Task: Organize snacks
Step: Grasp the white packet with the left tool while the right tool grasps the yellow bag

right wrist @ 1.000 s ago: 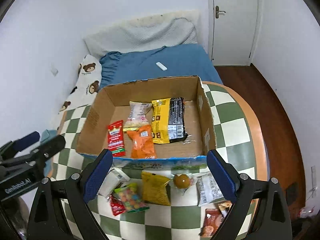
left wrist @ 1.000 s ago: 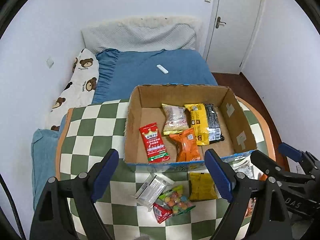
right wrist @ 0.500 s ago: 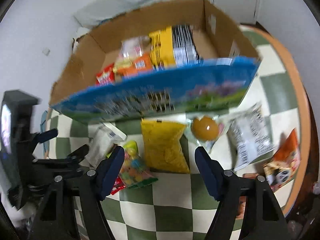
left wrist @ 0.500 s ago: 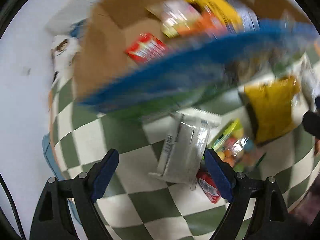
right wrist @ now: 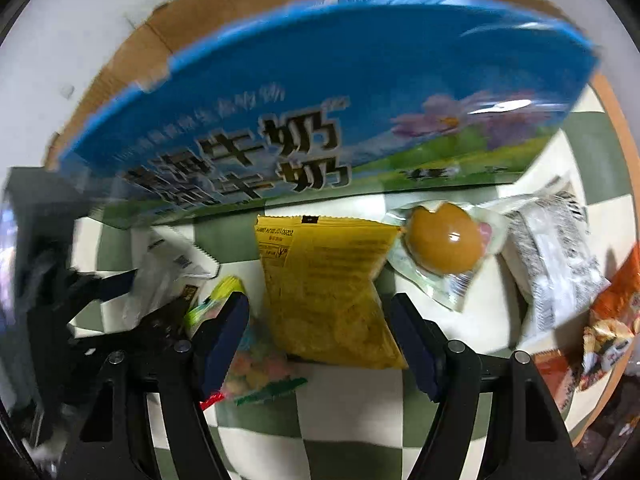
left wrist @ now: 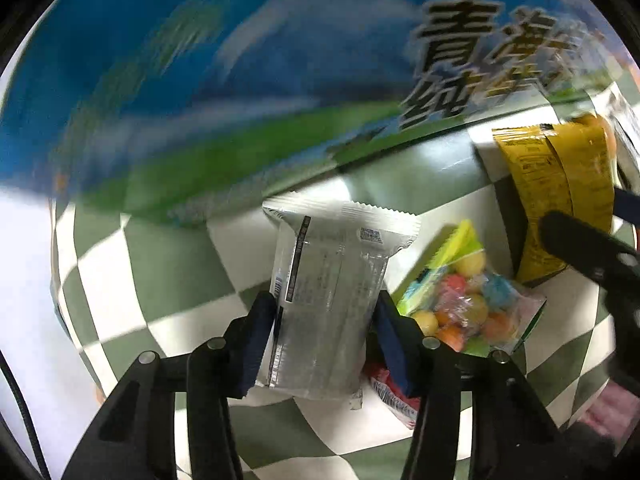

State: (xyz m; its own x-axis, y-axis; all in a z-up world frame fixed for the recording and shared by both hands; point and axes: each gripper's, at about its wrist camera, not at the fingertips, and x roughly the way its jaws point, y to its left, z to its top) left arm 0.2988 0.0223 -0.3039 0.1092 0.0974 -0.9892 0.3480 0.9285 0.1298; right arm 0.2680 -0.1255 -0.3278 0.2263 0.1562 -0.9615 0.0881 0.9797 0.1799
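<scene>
I'm at the pick-up step beside the blue carton [right wrist: 320,100] on the checked surface [left wrist: 160,260]; my right hand-held gripper [right wrist: 320,340] straddles the yellow packet [right wrist: 328,288], jaws apart. My left hand-held gripper [left wrist: 324,340] has just been closing, pads now against the clear wrapper [left wrist: 324,300]; next I judge: lift both into the carton.

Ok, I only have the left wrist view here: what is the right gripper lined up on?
Observer: The right gripper straddles the yellow packet. Its jaws have just been closing partway, and a gap remains on one side.
Operator: Anything beyond that packet?
Observer: An egg in a clear pouch lies beside it, close to the carton.
Operator: And further right?
Observer: A white packet, then orange packets furthest out.
</scene>
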